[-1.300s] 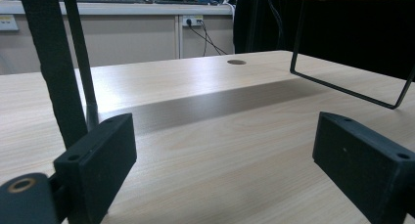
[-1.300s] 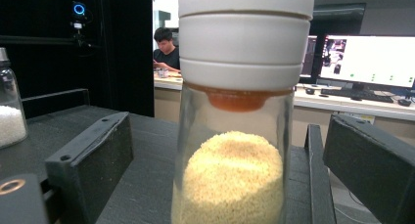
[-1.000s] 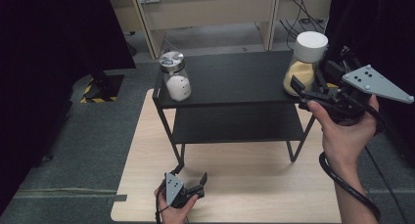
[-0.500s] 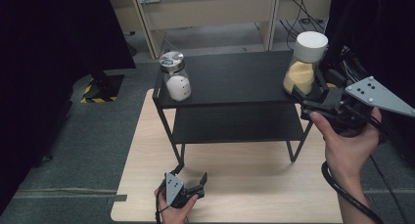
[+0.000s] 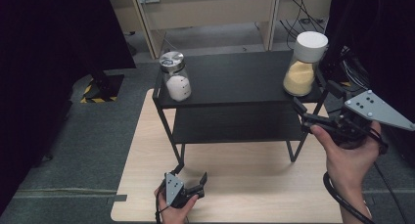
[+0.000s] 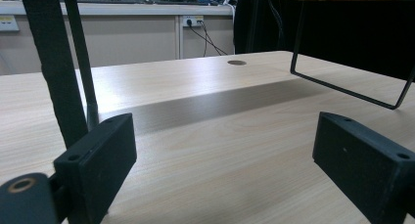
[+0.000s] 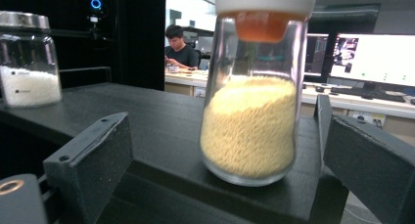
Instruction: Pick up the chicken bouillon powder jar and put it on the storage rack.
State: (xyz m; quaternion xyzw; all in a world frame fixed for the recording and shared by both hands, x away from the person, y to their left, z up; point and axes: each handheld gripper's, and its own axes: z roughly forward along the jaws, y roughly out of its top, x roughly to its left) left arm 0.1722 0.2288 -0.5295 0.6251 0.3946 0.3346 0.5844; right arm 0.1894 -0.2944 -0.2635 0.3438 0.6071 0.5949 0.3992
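Observation:
A black two-tier shelf (image 5: 235,79) stands on the wooden table (image 5: 235,190). On its top tier, a jar of yellow grains (image 5: 303,67) with a white lid stands at the right end. A jar of white powder (image 5: 174,77) with a silver lid stands at the left end. My right gripper (image 5: 317,98) is open, held just in front of and below the yellow jar, apart from it. In the right gripper view the yellow jar (image 7: 252,121) stands upright beyond the open jaws. My left gripper (image 5: 190,173) rests open and empty on the table near the front edge.
In the left gripper view the shelf's front leg (image 6: 54,62) rises close on the left, and a wire foot (image 6: 352,89) crosses at the right. The table has a small round hole (image 6: 237,62). A person (image 7: 178,43) and monitors (image 7: 372,57) are far behind the shelf.
My right gripper has drawn back and down from the yellow jar toward the person. The jar stays on the shelf. My left gripper has not moved.

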